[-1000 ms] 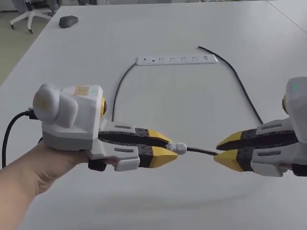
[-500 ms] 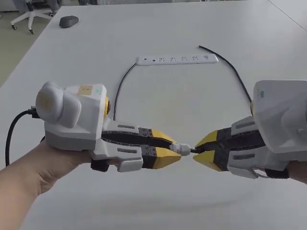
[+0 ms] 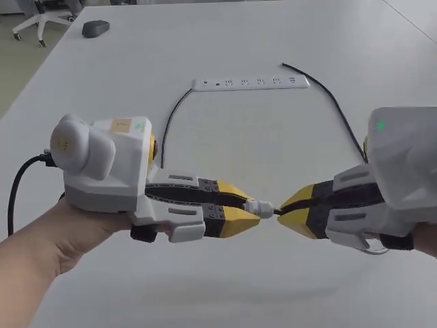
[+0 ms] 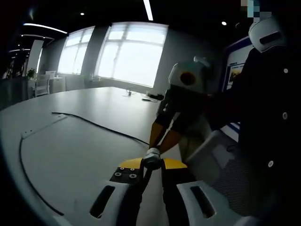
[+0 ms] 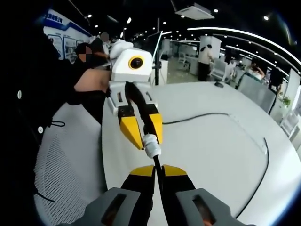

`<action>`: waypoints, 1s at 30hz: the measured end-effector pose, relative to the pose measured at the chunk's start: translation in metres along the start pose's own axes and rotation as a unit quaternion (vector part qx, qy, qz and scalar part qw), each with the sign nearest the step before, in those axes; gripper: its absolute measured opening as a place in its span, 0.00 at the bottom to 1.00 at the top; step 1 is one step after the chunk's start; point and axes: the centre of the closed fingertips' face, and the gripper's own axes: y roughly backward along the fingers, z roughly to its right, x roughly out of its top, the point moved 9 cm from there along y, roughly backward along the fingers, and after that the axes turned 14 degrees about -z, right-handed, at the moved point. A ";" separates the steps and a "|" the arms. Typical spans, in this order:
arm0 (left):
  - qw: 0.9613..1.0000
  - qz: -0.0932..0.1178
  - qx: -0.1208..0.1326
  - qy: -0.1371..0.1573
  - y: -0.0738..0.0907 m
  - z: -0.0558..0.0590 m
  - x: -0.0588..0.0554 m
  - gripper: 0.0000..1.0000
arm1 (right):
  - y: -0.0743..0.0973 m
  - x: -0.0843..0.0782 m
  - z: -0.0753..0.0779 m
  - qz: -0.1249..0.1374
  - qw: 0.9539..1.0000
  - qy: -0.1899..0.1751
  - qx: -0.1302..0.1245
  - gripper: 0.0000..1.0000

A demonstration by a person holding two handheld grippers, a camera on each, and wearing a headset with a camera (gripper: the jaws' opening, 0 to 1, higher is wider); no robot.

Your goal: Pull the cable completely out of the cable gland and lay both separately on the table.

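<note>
Above the bench, between the two tongs: the cable gland (image 3: 258,207), a small pale fitting held in the air clear of the bench (image 3: 225,143), with the cable (image 3: 334,102) not yet out of it.
Left tongs: the left tongs (image 3: 247,208) are clamped on the gland body; the left gripper view shows the gland (image 4: 152,157) seated between the yellow tips (image 4: 153,165).
Right tongs: the right tongs (image 3: 290,208) are closed on the cable just beside the gland's mouth; in the right gripper view the black cable (image 5: 158,165) runs from the gland (image 5: 151,143) straight into the tips (image 5: 157,170).
Cable's free length: it trails away behind the right tongs and across the bench, its far end lying near the power strip (image 3: 251,84).
How the gland should handle: light, hard and rigid, probably plastic; the body is the right place to hold it, leaving the mouth free.
How the cable should handle: thin, limp, and smooth-sheathed, so it may slip through the tips; a hold close to the gland, pulled along its axis, looks best.
Task stage: the pull-out is in hand; nothing is laid down yet.
Elsewhere on the bench: a dark mouse (image 3: 95,28) at the far corner, well apart.
</note>
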 end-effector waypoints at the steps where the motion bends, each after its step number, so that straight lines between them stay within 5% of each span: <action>1: 1.000 0.000 0.000 0.000 0.000 0.000 0.000 0.15 | 0.000 -0.001 0.001 -0.001 1.000 -0.003 0.001 0.00; 30: 1.000 -0.003 0.009 0.002 0.005 -0.004 -0.001 0.15 | 0.018 -0.050 0.021 -0.040 0.992 -0.111 -0.046 0.00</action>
